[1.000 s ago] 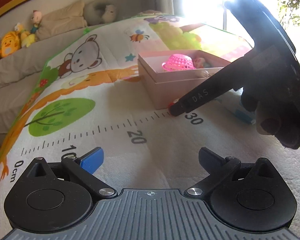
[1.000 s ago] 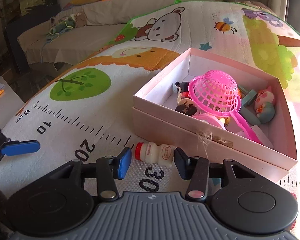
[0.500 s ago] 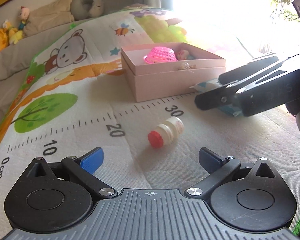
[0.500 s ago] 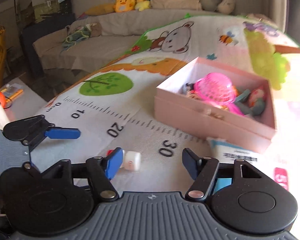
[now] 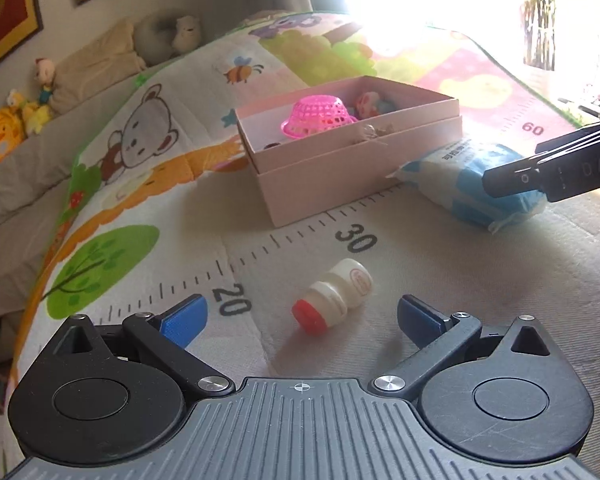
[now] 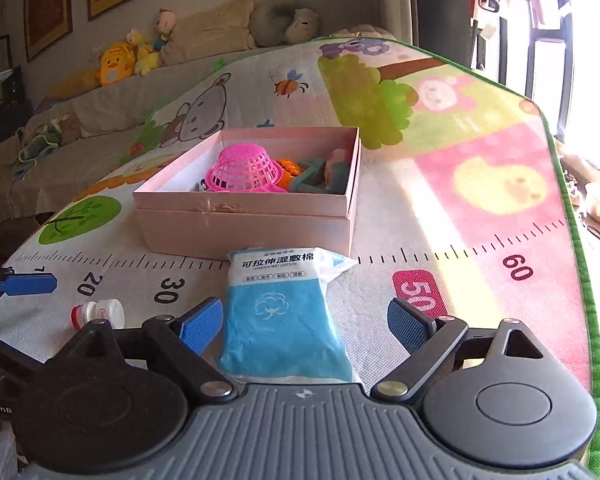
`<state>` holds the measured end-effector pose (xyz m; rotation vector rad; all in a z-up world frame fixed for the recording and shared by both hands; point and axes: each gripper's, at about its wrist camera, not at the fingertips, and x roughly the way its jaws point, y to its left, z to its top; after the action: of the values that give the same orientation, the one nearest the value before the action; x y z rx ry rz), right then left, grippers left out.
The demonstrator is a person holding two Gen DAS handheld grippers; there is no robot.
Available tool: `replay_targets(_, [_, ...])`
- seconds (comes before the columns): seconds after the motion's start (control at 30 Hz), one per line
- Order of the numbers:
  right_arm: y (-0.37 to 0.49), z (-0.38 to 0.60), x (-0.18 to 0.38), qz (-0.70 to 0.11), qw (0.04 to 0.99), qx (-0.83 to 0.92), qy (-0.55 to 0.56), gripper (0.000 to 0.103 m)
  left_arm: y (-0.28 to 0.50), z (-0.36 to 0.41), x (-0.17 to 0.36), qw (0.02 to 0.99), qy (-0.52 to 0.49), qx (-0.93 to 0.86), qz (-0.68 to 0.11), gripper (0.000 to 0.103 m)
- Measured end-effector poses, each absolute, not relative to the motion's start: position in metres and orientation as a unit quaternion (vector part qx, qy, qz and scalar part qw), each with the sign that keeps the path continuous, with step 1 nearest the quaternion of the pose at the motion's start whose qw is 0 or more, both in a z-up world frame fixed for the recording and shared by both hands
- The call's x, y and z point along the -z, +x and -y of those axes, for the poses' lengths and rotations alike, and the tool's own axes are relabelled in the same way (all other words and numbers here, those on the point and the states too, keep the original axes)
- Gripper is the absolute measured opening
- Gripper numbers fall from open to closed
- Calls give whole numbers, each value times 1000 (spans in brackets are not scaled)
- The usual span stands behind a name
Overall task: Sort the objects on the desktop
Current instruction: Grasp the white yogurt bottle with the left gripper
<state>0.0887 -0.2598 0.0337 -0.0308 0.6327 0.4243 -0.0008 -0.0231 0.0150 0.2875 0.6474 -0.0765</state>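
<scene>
A small white bottle with a red cap (image 5: 334,296) lies on its side on the play mat, just ahead of my open left gripper (image 5: 300,318); it also shows in the right wrist view (image 6: 100,313). A blue and white cotton pack (image 6: 286,316) lies between the fingers of my open right gripper (image 6: 304,322), untouched; it also shows in the left wrist view (image 5: 468,180). A pink box (image 6: 244,216) behind holds a pink basket (image 6: 244,168) and several toys. The box also shows in the left wrist view (image 5: 356,176).
The mat (image 6: 480,184) has a printed ruler and cartoon animals; its green edge runs along the right. A sofa with plush toys (image 6: 116,64) stands behind. The left gripper's blue fingertip (image 6: 28,284) shows at the left edge of the right wrist view.
My right gripper left the bottle lying on the mat, opened wider and moved right to the cotton pack. My left gripper moved closer to the bottle.
</scene>
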Motion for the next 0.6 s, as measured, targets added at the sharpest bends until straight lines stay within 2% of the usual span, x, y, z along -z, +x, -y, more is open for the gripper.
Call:
replay_targets(0.2, [92, 264, -21, -319, 925, -205, 9, 97, 6, 3, -15, 933, 158, -25, -322, 103])
replay_targets(0.3, [92, 266, -21, -316, 927, -203, 19, 103, 10, -5, -15, 932, 158, -43, -324, 103])
replay_targets(0.6, [95, 267, -19, -322, 924, -205, 29, 103, 5, -10, -20, 934, 110, 9, -339, 103])
